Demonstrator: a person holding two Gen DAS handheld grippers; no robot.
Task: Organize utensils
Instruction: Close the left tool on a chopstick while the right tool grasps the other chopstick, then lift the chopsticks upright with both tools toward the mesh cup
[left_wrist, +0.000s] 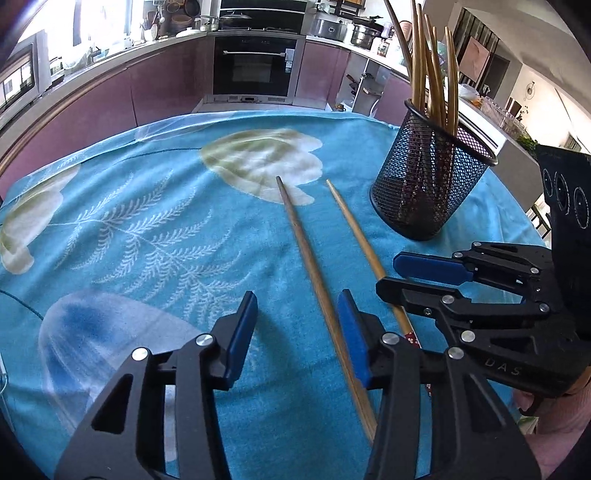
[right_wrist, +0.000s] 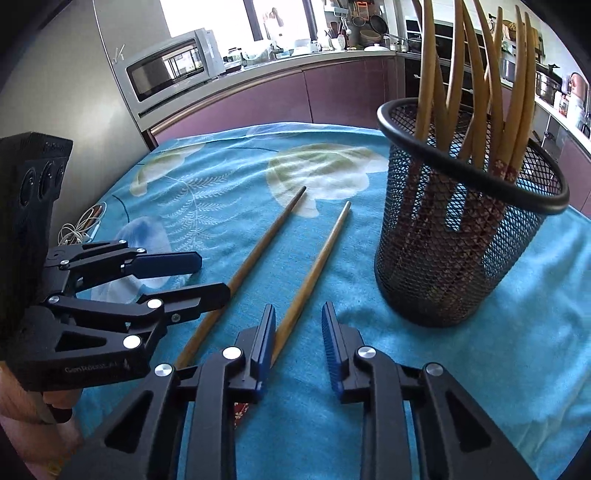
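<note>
**A:** Starting closest in. How many tools?

**B:** Two. Left gripper (left_wrist: 298, 299) with jaws apart, nothing pinched. Right gripper (right_wrist: 299, 308) just beside it, jaws also apart but narrower.

**A:** And between the jaws?

**B:** One chopstick each. Darker-tipped chopstick (left_wrist: 306, 251) in the left gripper's gap, close by one blue pad and clear of the other. Paler chopstick (left_wrist: 354, 225) running up to the inner face of one right-gripper finger, with open space on its other side. Cannot tell whether either pad touches.

**A:** So two loose chopsticks. Any more?

**B:** Several standing in one black mesh cup (left_wrist: 424, 192), overlapping too much for an exact count.

**A:** Looks?

**B:** Long, slim, tan wood, tapering to points aimed away from the grippers. Lying flat side by side, apart, spreading slightly towards the tips. Red flowered band on the paler one's thick end, and the same pattern on the ends down in the cup. Upright ones pointing tips-up, bowed by the lens.

**A:** Where exactly?

**B:** Both loose ones on the cloth, left of the cup and not touching it.

**A:** Surface?

**B:** Turquoise cloth (left_wrist: 147, 221) printed with pale leaves and white fern fronds, slightly rumpled. A tangle of white cable (right_wrist: 77, 229) at its left edge.

**A:** Farther back?

**B:** A kitchen with mauve cabinet fronts, a built-in oven (left_wrist: 255, 66), a microwave (right_wrist: 166, 70), pots and jars along the counter, and bright windows behind.
</note>
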